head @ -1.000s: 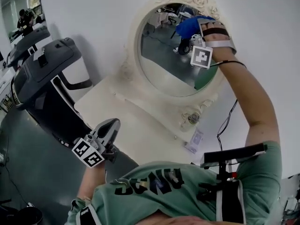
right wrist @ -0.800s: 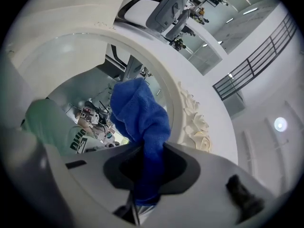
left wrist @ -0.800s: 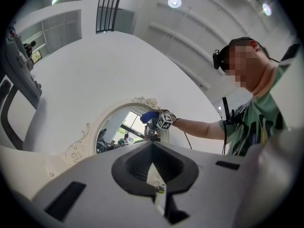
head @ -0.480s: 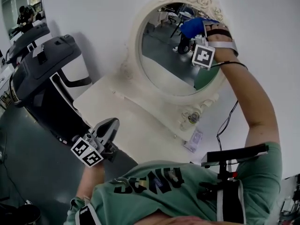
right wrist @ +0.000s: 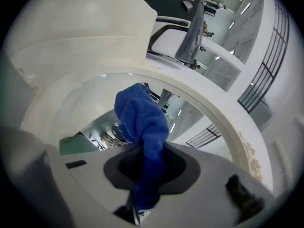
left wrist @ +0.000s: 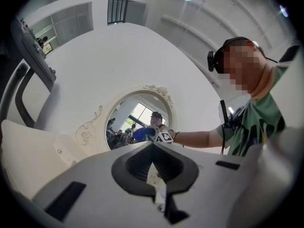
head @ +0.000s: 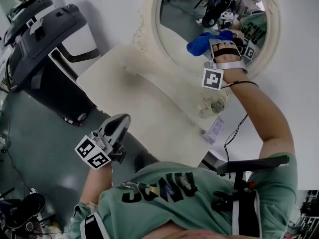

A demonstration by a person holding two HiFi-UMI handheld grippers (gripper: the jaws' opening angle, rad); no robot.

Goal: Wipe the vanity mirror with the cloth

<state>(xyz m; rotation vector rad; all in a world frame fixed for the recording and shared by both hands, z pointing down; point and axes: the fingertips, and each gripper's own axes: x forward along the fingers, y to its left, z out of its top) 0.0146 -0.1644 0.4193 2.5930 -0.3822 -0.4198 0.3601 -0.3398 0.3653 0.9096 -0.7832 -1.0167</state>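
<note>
- The right tongs [head: 215, 43] are clenched on the cloth [right wrist: 140, 112]. It runs through the gap between the jaws and bunches out ahead of them.
- The cloth is up at the mirror [head: 182, 26], over the lower right of the glass and close to the frame. The bunch seems to meet the glass, though contact cannot be told for sure.
- From the cloth, most of the glass lies up and to the left in the head view, along the oval's long axis. The next strokes likely go that way.
- The right arm is the one at the mirror. The left tongs [head: 117, 125] are clenched on nothing, low, off the near edge of the table [head: 124, 81] and well apart from the mirror.
- The raised carved frame rims the glass and could snag the cloth at the edge.
- A treadmill [head: 42, 49] stands left of the table, out of the way.
</note>
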